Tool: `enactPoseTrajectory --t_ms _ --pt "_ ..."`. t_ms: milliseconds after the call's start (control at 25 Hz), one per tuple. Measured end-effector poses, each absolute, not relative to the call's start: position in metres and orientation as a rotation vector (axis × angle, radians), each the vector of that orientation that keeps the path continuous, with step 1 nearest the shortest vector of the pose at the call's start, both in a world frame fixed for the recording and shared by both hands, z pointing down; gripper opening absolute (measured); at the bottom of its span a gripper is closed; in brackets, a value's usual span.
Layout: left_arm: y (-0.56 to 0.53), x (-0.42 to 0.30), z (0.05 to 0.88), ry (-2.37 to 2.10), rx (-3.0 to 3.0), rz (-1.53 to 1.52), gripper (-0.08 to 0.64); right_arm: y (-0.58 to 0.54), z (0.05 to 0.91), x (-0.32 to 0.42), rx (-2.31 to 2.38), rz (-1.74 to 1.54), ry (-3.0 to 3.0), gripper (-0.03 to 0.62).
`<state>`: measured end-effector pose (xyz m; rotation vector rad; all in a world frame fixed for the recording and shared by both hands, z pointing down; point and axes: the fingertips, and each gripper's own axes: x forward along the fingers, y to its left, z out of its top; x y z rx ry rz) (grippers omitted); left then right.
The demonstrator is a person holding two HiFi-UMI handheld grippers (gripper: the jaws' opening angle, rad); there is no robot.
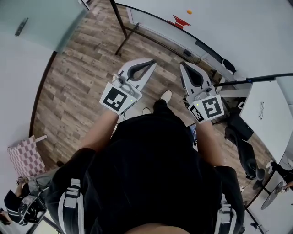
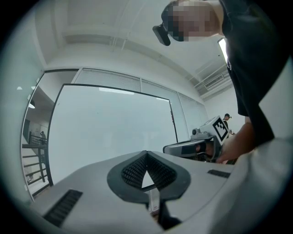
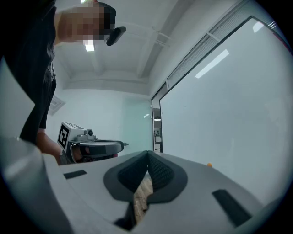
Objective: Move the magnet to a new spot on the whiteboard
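A small orange magnet [image 1: 189,12] sticks to the whiteboard [image 1: 238,27] at the top of the head view, with a red mark [image 1: 180,21] just below it. In the right gripper view the magnet [image 3: 209,165] shows low on the whiteboard [image 3: 229,105], to the right of the jaws. Both grippers are held level in front of the person, well short of the board. My left gripper [image 1: 151,61] [image 2: 146,153] has its tips together with nothing between them. My right gripper [image 1: 183,64] [image 3: 147,153] is likewise shut and empty. The whiteboard [image 2: 110,128] fills the left gripper view.
The whiteboard's dark stand legs [image 1: 123,32] reach onto the wooden floor [image 1: 78,77]. A white desk [image 1: 265,114] stands at the right, with a dark bag [image 1: 240,137] beside it. A checked chair [image 1: 25,157] sits at the lower left. A glass door [image 1: 41,20] is at the upper left.
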<state>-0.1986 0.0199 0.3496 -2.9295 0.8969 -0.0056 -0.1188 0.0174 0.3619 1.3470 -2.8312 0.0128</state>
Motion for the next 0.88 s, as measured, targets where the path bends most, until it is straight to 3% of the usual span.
enactPoseTrajectory --t_ms 880 --pt "-0.147 -0.11 0.352 0.855 -2.995 0.0 0.005 -0.147 0.368 -0.019 1.405 0.061 -2.837 0.002"
